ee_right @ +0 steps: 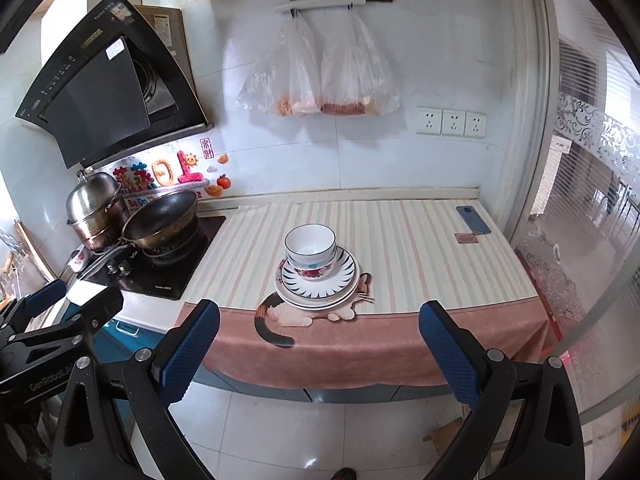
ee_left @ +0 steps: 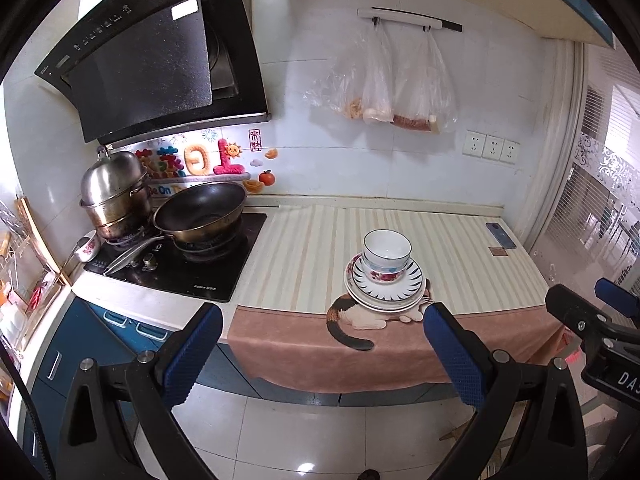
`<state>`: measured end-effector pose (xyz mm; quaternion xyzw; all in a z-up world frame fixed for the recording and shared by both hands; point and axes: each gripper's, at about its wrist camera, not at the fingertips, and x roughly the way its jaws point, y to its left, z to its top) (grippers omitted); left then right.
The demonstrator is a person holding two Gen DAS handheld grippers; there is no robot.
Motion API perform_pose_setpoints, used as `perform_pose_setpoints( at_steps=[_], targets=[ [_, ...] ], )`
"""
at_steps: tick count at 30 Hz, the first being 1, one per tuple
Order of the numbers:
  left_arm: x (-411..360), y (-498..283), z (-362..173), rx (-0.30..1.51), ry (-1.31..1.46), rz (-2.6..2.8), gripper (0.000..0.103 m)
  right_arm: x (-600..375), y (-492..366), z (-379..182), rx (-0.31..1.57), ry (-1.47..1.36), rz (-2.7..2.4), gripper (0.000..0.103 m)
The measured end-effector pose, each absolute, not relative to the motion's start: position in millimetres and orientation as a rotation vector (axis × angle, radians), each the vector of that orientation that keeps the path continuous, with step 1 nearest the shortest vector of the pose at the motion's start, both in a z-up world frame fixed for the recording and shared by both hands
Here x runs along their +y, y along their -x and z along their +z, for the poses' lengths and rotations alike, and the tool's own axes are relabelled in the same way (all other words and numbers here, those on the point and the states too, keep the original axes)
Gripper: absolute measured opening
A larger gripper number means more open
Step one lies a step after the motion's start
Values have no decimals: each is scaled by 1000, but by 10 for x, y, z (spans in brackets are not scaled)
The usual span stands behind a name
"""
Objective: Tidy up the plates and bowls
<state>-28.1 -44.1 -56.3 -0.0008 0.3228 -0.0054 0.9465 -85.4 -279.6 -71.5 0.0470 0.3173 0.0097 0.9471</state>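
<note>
A stack of dishes stands on the striped counter cloth [ee_left: 304, 248] near its front edge. Several plates [ee_left: 386, 294] lie at the bottom, the top one with black rim stripes. On them sits a floral bowl [ee_left: 380, 276] with a white blue-rimmed bowl [ee_left: 387, 250] nested in it. The stack also shows in the right wrist view: plates [ee_right: 318, 288] and white bowl [ee_right: 311, 245]. My left gripper [ee_left: 322, 344] is open and empty, held back from the counter over the floor. My right gripper [ee_right: 320, 344] is open and empty, likewise back from the counter.
A hob with a black wok [ee_left: 200, 210] and a steel steamer pot [ee_left: 114, 194] is at the left. A small floral bowl [ee_left: 89, 246] sits beside the hob. A phone [ee_right: 473, 219] lies at the counter's far right. Plastic bags [ee_left: 384, 80] hang on the wall. A glass door [ee_right: 580, 240] stands right.
</note>
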Motion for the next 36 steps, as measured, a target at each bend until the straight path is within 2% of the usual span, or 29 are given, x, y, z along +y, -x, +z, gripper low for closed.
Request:
perform_pose_setpoints(
  at_steps=[36],
  targets=[
    [-327,495,-410,634,19,-30,103,-2460,1208,-611,625,-95,-23,102]
  ],
)
